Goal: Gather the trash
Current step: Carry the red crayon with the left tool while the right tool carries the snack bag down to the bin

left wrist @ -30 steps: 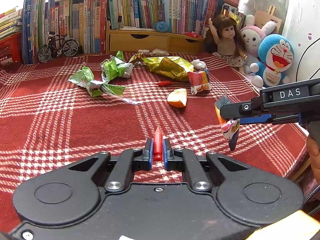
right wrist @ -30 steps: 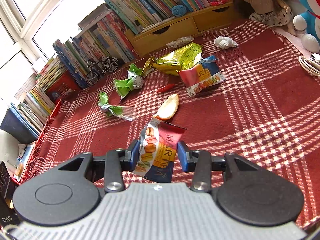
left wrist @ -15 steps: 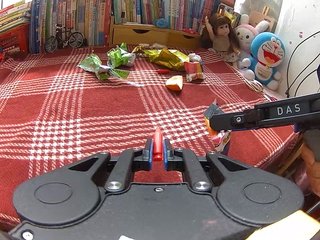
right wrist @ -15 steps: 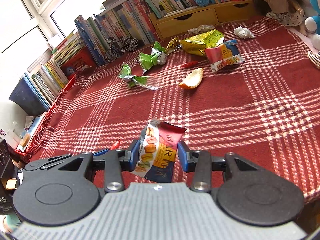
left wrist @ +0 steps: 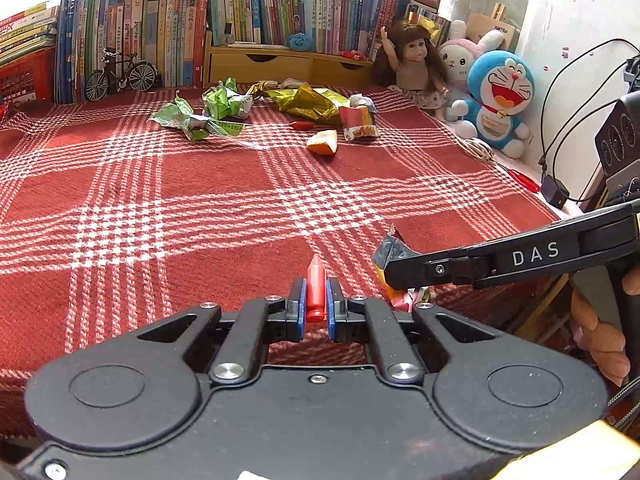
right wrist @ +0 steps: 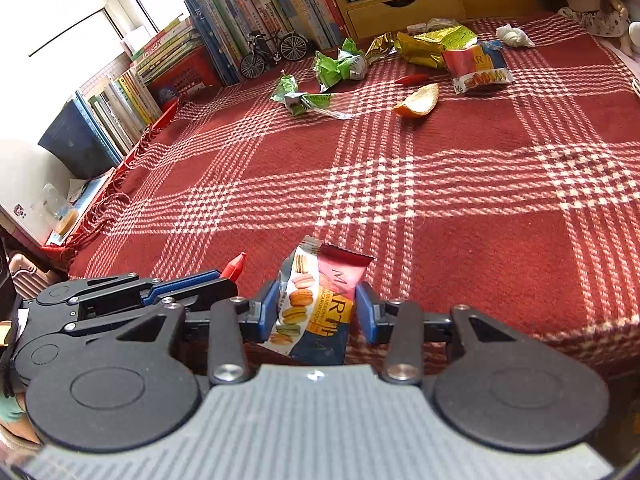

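Two grips, macaron wrapper (right wrist: 320,304) reading "MART", right gripper (left wrist: 394,276) marked "DAS"

In the left wrist view the right gripper's arm hides most of the macaron wrapper (left wrist: 390,246); book spines (left wrist: 168,36) are too small to read.

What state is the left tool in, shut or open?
Shut on the red crayon-like piece: the left tool has both blue pads pressed against its sides, its tip poking out in front above the plaid cloth.
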### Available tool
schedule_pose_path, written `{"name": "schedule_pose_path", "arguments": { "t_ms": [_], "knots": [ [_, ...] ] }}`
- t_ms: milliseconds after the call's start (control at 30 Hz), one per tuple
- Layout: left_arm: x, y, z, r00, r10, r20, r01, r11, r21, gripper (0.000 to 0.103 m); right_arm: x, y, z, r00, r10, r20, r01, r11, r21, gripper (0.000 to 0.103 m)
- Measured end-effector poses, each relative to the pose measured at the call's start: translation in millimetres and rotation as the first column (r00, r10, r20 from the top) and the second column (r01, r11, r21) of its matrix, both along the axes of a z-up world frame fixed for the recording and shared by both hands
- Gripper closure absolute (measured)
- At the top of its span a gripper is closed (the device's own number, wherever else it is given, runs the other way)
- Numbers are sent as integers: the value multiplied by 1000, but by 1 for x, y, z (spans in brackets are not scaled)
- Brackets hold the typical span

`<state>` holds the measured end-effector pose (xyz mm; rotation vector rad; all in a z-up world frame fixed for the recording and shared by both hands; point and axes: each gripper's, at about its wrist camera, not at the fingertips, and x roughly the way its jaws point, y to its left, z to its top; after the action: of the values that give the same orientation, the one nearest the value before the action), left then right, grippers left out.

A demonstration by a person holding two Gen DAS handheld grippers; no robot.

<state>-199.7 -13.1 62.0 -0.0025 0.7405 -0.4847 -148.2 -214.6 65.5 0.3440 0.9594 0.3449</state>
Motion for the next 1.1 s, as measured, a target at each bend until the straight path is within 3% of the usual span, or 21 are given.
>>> {"name": "schedule_pose_path", "arguments": {
  "t_ms": [500, 1100],
  "knots": [
    [-49, 5, -18, 998, -39, -58, 41, 999, 27, 93, -53, 19, -13, 996, 86, -21, -87, 995, -55, 54],
    [-64, 3, -68, 975, -43, -219, 64, 994, 87, 93, -79, 27, -81, 969, 72, -237, -87, 995, -54, 53]
  ]
}}
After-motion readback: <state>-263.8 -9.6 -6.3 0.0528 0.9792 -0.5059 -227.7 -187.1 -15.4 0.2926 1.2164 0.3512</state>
